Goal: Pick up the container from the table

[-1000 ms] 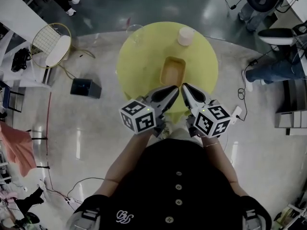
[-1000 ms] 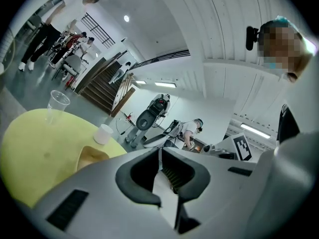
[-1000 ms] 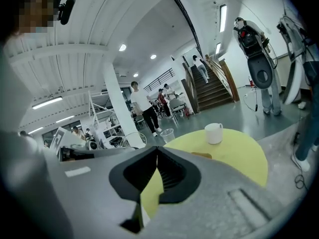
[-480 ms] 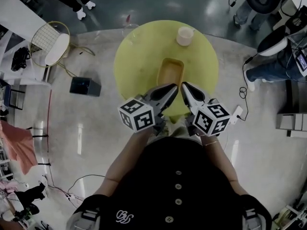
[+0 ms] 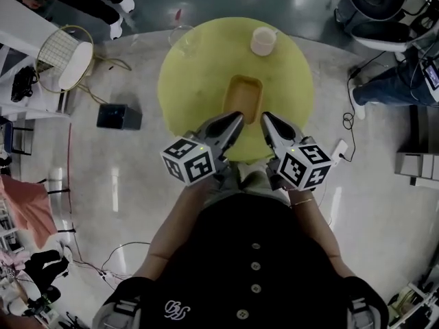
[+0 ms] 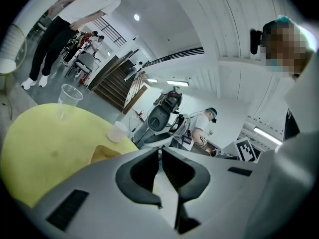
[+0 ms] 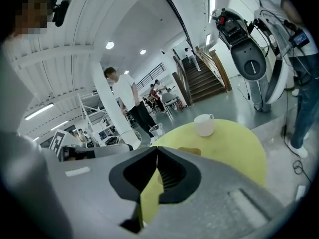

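Observation:
A shallow yellowish rectangular container [image 5: 244,96] lies near the middle of the round yellow table [image 5: 199,81]. It is empty and open at the top. My left gripper [image 5: 238,117] and right gripper [image 5: 266,117] hover side by side over the table's near edge, just short of the container's near end. Both are shut with nothing between their jaws. From the left gripper [image 6: 160,151] the container [image 6: 102,154] peeks out left of the jaws. From the right gripper [image 7: 156,148] only a sliver of the container [image 7: 189,151] shows above the jaws.
A white mug [image 5: 263,40] stands at the table's far side and a clear plastic cup [image 5: 184,38] at its far left edge. On the floor are a black box [image 5: 119,116], a wire-backed chair [image 5: 65,57] and cables. People stand around the room.
The two gripper tips have spread slightly apart at the table's near edge, the left one moving left. Both stayed shut. The container has not moved on the table.

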Tool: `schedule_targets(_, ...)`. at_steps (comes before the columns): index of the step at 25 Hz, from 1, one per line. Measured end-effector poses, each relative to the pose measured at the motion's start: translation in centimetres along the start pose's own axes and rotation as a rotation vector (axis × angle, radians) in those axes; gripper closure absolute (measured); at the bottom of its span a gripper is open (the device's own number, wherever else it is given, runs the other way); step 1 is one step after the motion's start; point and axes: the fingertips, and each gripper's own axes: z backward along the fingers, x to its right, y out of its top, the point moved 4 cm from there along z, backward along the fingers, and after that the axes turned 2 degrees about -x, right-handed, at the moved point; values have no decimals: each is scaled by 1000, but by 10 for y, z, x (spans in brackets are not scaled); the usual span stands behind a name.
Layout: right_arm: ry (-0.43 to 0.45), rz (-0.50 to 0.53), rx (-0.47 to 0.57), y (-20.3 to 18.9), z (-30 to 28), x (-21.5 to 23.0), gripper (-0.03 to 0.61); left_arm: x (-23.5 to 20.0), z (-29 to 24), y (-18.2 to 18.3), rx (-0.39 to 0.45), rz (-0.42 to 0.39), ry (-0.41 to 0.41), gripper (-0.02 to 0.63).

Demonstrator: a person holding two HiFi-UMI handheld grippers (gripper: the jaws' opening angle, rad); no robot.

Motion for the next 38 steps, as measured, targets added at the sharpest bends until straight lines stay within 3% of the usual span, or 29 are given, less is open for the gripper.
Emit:
schedule_targets(8, -43, -22, -22, 6, -19, 15, 575, -24, -11, 14, -49, 4, -3, 586)
schedule_targets(13, -93, -56, -18, 6, -28, 30, 575, -42, -16, 12, -125, -50, 42, 586)
schedule_targets(24, -192, -156, -48, -18, -52, 44, 574, -85, -19, 8, -191, -48, 102, 584)
schedule_targets(30, -209, -189, -80, -37, -54, 52, 574, -101, -23, -3, -207, -38, 184, 581)
schedule_targets(33, -226, -193, -91, -44, -54, 58, 574, -107, -25, -10, -221, -27, 202, 495)
schedule_targets(35, -231, -199, -102, -49, -57, 59, 571, -115, -24, -14, -236, -17, 212, 489)
schedule_targets(38, -247, -215, -119, -54, -62, 65, 491, -127, -26, -19, -255, -3, 225, 476)
